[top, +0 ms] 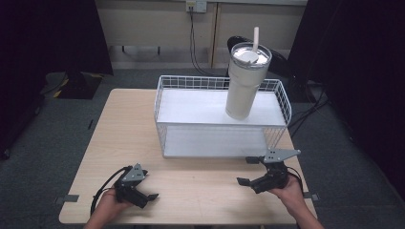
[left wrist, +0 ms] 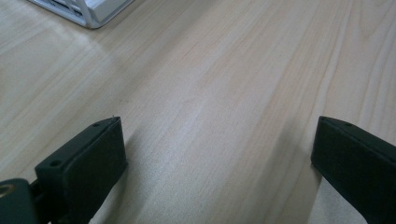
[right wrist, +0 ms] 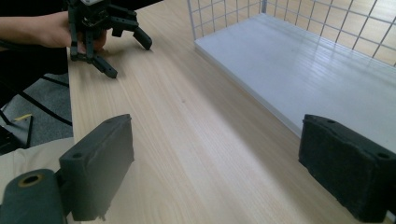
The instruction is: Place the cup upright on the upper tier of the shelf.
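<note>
A tall cream tumbler (top: 244,83) with a lid and straw stands upright on the top shelf of a white wire rack (top: 165,102) at the back of the wooden table (top: 119,129). My left gripper (top: 149,185) rests near the table's front left, open and empty; its own view (left wrist: 219,154) looks over bare wood toward a rack corner (left wrist: 93,11). At the front right, just before the rack, my right gripper (top: 244,171) is open and empty. In its view (right wrist: 215,172) the rack's lower shelf (right wrist: 303,70) lies to the right and the left gripper (right wrist: 107,32) farther off.
Bare tabletop stretches between the two grippers and to the left of the rack. Black curtains (top: 47,33) hang at both sides, and cables (top: 193,43) run down the back wall. The table's front edge is close under both hands.
</note>
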The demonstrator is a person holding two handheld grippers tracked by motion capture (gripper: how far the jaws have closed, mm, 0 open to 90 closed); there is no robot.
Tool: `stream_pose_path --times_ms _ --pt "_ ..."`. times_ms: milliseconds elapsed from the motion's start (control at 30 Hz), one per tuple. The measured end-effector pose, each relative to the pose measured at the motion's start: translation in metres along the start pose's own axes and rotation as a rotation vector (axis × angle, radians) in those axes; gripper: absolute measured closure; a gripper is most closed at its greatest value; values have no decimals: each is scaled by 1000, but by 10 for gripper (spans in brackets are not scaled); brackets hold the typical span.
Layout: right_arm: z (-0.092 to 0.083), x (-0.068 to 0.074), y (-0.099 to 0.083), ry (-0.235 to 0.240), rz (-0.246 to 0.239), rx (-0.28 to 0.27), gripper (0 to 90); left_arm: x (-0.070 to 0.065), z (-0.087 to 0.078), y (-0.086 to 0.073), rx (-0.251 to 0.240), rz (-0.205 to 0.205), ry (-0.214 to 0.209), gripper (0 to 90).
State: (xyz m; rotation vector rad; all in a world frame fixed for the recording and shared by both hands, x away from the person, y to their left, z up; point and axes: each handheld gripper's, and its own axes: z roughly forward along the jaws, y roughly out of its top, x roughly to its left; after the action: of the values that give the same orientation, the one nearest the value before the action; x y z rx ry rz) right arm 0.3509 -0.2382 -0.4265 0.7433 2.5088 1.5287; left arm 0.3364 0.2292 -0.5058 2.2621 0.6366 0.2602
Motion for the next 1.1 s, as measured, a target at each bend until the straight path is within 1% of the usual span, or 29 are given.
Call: stream_pose_path --times_ms 567,667,733,867,1033,1100 --pt "5 -8 -25 -17 22 29 100 0 0 0 0 0 0 25" --pt "7 -9 -30 -21 16 36 100 0 0 0 0 0 0 25" --pt "9 -9 -35 -24 18 49 100 0 0 0 0 -1 0 25" --pt "13 -10 -45 -51 1 78 97 0 0 0 1 0 1 25" --pt "18 -13 -57 -48 13 103 98 0 0 0 0 -1 1 25" --pt "20 -13 -63 -58 0 124 97 0 0 0 0 -1 1 25"
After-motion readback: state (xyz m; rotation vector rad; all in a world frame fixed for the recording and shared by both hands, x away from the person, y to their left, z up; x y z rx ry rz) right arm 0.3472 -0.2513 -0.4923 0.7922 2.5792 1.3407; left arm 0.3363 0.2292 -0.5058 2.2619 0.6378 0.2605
